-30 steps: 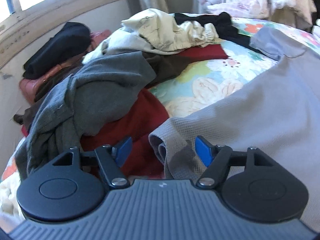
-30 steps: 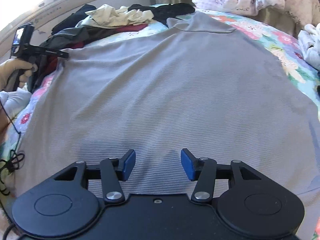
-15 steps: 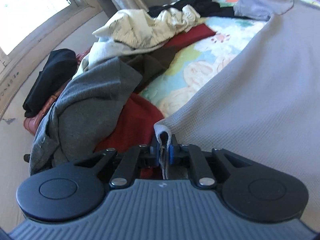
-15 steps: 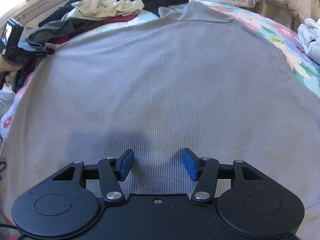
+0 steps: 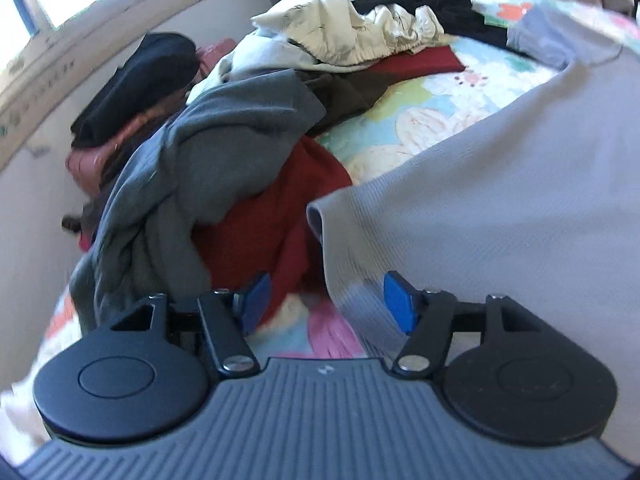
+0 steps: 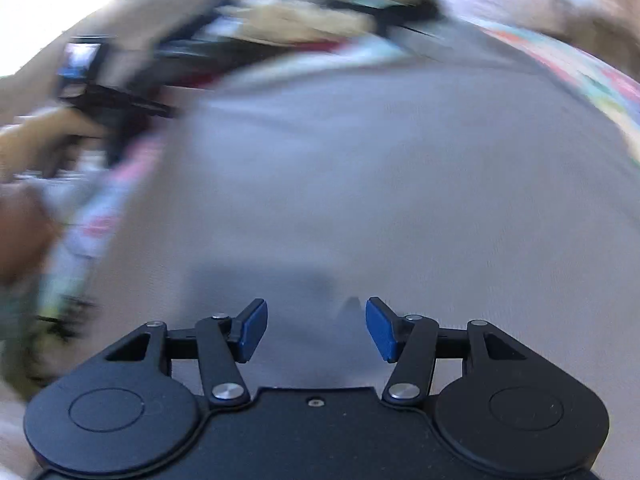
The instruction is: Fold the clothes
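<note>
A large light grey knit garment (image 5: 520, 184) lies spread flat on the floral bedspread (image 5: 432, 120). Its sleeve cuff (image 5: 320, 216) lies just ahead of my left gripper (image 5: 324, 300), which is open and empty, with the cuff edge between the fingers' line. In the right wrist view the same grey garment (image 6: 380, 184) fills the frame, blurred by motion. My right gripper (image 6: 316, 328) is open and empty, hovering low over the cloth. The left gripper and hand (image 6: 80, 104) show at the far left of that view.
A heap of unfolded clothes lies at the left of the bed: a dark grey garment (image 5: 208, 168), a red one (image 5: 280, 208), a cream one (image 5: 352, 36) and black ones (image 5: 140, 80). A wall and window sill (image 5: 80, 40) run behind it.
My left gripper shut on the grey sleeve cuff, tugged it outward, then let go and opened again. The right gripper stayed open and is now moving fast, blurring its view.
</note>
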Available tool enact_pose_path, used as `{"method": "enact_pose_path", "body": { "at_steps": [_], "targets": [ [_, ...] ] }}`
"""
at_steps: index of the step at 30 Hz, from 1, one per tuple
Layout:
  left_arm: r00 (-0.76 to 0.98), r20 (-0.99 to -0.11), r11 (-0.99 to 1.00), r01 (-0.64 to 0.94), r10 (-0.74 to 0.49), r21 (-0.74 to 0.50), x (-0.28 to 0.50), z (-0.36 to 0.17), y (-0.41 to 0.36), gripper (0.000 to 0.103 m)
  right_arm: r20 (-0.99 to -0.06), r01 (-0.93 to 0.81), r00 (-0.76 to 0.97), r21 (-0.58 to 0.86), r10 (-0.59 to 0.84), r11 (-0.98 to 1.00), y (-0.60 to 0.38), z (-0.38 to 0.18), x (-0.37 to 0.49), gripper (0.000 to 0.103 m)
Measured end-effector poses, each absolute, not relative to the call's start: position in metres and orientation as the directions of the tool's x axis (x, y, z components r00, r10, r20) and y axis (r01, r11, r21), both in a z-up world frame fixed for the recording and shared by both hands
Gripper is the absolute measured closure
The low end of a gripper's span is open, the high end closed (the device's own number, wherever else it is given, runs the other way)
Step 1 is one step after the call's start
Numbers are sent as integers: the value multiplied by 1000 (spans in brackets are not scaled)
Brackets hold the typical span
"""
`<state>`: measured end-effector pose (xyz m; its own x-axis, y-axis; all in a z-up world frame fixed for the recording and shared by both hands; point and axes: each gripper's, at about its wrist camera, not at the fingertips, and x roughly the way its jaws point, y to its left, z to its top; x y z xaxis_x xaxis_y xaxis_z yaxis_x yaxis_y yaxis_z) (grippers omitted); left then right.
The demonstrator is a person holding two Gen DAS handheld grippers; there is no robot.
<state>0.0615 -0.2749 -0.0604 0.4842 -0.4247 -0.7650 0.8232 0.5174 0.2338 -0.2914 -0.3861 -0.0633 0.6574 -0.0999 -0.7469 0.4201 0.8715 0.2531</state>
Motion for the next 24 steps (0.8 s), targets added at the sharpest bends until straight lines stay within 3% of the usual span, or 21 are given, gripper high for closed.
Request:
{"method": "enact_pose_path", "body": {
  "at_steps": [3, 8, 13, 18, 20, 21, 22, 24],
  "targets": [
    [430, -796, 499, 846, -426, 190, 48, -56, -261, 35, -708, 238, 705, 292, 42, 926, -359, -60, -245, 44],
    [331, -830, 518, 853, -448, 60, 43, -51, -248, 35, -632, 5, 721, 416, 285, 910, -321, -59, -171, 55],
    [227, -866, 524, 850, -445, -46, 42, -56, -235, 35, -691, 135, 697, 388, 191, 912, -302, -77, -114, 54],
    [194, -870, 547, 831, -452, -99, 51, -62, -230, 36, -774, 146, 631, 194, 59, 970, -259, -105, -84, 51],
    [192, -869, 552, 826, -457, -108, 54, -63, -229, 36, -762, 116, 646, 155, 44, 981, -251, -112, -84, 58],
    [190, -868, 551, 827, -459, -110, 54, -63, -228, 36, -757, 124, 650, 188, 63, 974, -256, -111, -85, 76],
    [187, -867, 549, 828, -461, -113, 54, -63, -227, 36, -751, 132, 655, 220, 82, 966, -260, -111, -85, 87],
    [182, -866, 545, 830, -465, -118, 54, -62, -225, 36, -740, 149, 662, 285, 118, 947, -271, -112, -86, 90]
  ]
}}
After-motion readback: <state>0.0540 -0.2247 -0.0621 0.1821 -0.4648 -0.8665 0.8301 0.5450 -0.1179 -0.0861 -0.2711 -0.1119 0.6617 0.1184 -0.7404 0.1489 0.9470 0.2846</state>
